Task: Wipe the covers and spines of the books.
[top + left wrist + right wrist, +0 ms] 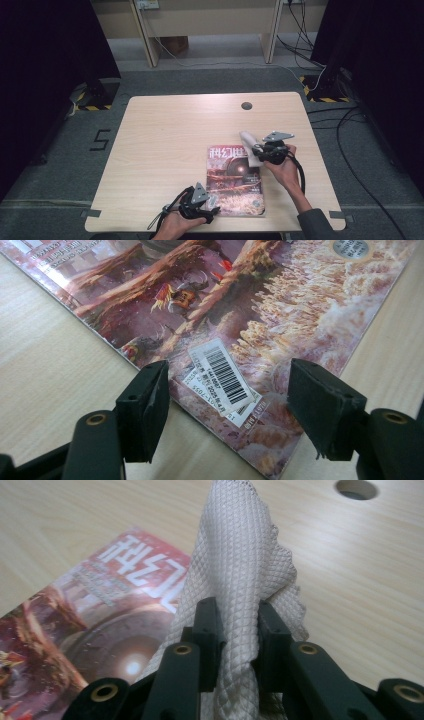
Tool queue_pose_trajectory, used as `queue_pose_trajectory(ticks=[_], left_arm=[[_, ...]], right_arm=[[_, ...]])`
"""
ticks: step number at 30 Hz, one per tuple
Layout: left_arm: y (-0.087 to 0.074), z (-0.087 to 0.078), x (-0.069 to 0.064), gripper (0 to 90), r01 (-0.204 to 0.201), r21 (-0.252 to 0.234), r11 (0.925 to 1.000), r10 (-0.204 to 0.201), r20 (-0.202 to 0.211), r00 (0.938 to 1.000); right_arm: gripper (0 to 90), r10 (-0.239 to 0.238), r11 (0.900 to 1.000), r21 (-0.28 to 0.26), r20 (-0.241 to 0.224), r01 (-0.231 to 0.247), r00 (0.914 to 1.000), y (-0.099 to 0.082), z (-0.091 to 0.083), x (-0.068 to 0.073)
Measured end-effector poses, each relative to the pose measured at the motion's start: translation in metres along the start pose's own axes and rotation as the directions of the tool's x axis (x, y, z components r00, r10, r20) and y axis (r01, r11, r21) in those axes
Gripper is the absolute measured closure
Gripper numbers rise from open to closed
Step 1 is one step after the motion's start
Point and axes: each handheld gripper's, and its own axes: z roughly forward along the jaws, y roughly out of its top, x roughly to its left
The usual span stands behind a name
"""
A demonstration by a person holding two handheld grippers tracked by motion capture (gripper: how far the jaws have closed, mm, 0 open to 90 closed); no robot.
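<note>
A pale wooden bench [165, 150] is seen from above, with a person's forearms entering from the near edge. A magazine [234, 180] with a dark red illustrated cover lies flat on the bench, right of centre and close to the near edge.

The left gripper [212, 206] is held low at the magazine's near left corner. In the left gripper view its two black fingers [150, 405] are spread apart, released, with the corner of the magazine [240, 315] lying between and beneath them. A white barcode sticker [225, 375] is stuck on the cover just ahead of the gap. The fingers are not pressed on the cover.

The right gripper [256, 152] is held above the magazine's upper right corner. A white cloth [250, 147] of waffle-like mesh texture is grasped in it. In the right gripper view the fingers [207, 630] are clenched on a bunched fold of the cloth [240, 570], which rises in a peak beyond them. The red title characters of the magazine [100, 615] are seen below and to the left of the cloth. A round cable hole [246, 106] is set in the bench near its far edge.
</note>
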Motion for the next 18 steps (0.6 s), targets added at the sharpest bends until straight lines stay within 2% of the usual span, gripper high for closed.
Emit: queue_pose_trajectory(ticks=[1, 4, 7, 11, 14, 18], left_arm=[[0.000, 0.000, 0.000, 32.9, 0.000, 0.000, 1.0000, 0.000, 0.000, 1.0000], [0.000, 0.000, 0.000, 32.9, 0.003, -0.002, 1.0000, -0.003, 0.002, 1.0000], [-0.001, 0.000, 0.001, 32.4, 0.004, -0.004, 1.0000, -0.004, 0.006, 1.0000], [-0.002, 0.000, 0.002, 31.1, 0.017, -0.009, 0.9998, -0.017, 0.018, 0.9997], [-0.002, 0.001, 0.004, 29.5, 0.026, -0.008, 0.9996, -0.026, 0.019, 0.9995], [-0.002, 0.001, 0.004, 27.7, 0.014, -0.009, 0.9999, -0.014, 0.014, 0.9998]], right_arm=[[75.6, 0.000, 1.0000, 0.000, 0.000, 0.000, 1.0000, 0.000, 0.000, 0.000], [75.6, -0.028, 0.9993, 0.025, -0.024, 0.029, 0.9993, 0.000, 0.010, 0.011], [75.6, -0.044, 0.9956, 0.082, -0.027, 0.046, 0.9987, -0.003, 0.025, 0.019], [75.6, -0.038, 0.9926, 0.115, 0.000, 0.038, 0.9993, -0.007, 0.036, 0.014], [75.6, -0.023, 0.9929, 0.117, 0.001, 0.023, 0.9997, -0.008, 0.038, 0.011], [75.9, -0.019, 0.9932, 0.116, 0.038, 0.014, 0.9991, -0.007, 0.039, 0.001]])
